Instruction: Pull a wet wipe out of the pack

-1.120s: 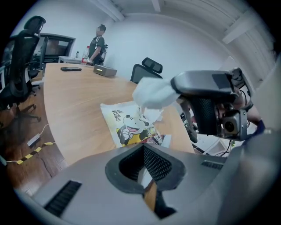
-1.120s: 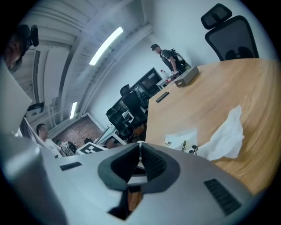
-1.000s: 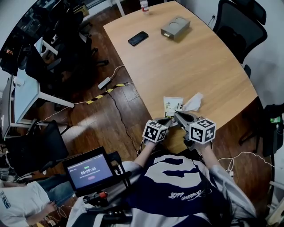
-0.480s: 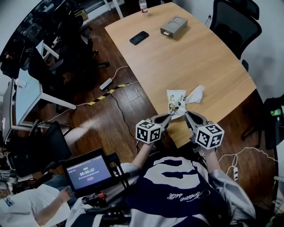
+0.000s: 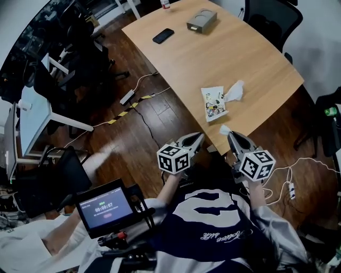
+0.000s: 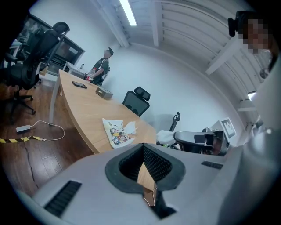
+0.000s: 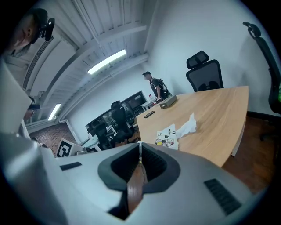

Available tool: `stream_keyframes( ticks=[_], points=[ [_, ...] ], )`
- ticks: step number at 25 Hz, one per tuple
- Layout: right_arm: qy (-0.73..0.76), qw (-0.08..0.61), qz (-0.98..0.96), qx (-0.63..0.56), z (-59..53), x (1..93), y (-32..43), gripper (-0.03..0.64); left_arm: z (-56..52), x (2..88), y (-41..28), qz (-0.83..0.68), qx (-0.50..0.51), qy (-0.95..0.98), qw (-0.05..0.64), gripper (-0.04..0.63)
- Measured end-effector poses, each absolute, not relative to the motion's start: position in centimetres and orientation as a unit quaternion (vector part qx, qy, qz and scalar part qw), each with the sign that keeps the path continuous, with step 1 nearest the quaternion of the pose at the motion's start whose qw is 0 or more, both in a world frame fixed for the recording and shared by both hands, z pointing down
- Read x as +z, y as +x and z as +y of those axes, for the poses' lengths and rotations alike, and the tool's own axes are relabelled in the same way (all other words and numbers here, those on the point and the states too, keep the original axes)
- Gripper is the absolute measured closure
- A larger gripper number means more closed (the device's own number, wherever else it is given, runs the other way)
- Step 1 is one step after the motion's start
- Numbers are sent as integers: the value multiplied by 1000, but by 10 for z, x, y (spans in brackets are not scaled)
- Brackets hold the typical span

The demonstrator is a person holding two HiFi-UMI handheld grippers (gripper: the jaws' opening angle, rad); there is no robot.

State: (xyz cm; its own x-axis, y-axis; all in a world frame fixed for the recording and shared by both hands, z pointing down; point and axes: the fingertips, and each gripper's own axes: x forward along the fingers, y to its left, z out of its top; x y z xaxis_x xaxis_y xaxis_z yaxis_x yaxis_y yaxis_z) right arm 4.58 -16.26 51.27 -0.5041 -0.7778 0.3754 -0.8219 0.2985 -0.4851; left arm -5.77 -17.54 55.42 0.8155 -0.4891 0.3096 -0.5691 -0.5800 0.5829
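The wet wipe pack lies flat near the table's near edge, and a white wipe sticks out of its far end. Both grippers hang off the table edge, short of the pack. My right gripper is shut on a small white wet wipe; the left gripper view also shows this wipe. In the right gripper view the wipe is only a thin white edge between the pads. My left gripper is shut with nothing in it. The pack lies ahead of the right jaws.
The wooden table carries a black phone and a grey box at its far end. Office chairs stand behind it. Cables and yellow-black tape cross the floor. A timer screen sits at lower left.
Both grippers have drawn back from the pack, past the table edge towards the person. The right one took a white wipe along. The pack stayed on the table.
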Motion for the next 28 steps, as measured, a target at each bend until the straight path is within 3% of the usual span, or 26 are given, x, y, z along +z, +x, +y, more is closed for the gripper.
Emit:
stream_keyframes(
  ticks=[15, 28],
  points=[
    [509, 6, -804, 308, -76, 496, 80, 604, -96, 526, -35, -310, 33, 893, 326, 592],
    [511, -20, -798, 319, 71, 491, 146, 604, 65, 511, 35, -310, 37, 892, 328, 592]
  ],
)
